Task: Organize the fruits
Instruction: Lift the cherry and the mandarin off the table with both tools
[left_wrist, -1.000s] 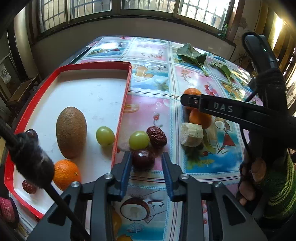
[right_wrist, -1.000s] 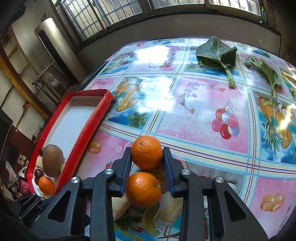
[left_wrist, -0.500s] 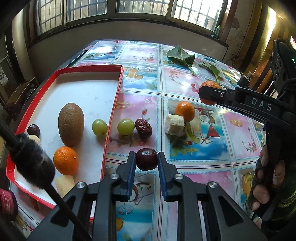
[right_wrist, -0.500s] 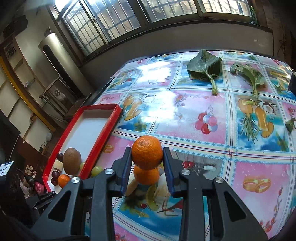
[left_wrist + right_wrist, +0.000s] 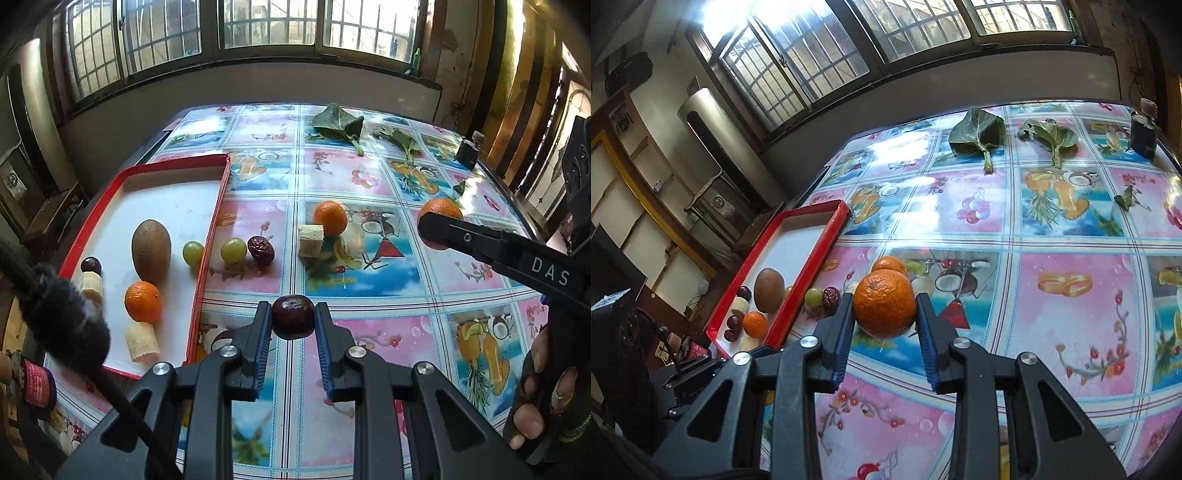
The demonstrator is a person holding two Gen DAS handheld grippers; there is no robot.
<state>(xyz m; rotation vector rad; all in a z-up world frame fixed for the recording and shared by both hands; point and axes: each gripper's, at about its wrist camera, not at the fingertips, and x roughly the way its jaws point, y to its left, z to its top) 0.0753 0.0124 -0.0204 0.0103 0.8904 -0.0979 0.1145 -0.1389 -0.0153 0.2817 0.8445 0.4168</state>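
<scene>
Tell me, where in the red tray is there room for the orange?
The red tray is bare white across its far half, between the far rim and the kiwi. The near end is crowded: kiwi, green grape, small orange, pale chunks and dark fruits. The right gripper holds the orange.

Tray (image 5: 212,206) at table's (image 5: 369,295) left, kiwi (image 5: 151,246) in it, leaves (image 5: 338,123) behind.
</scene>
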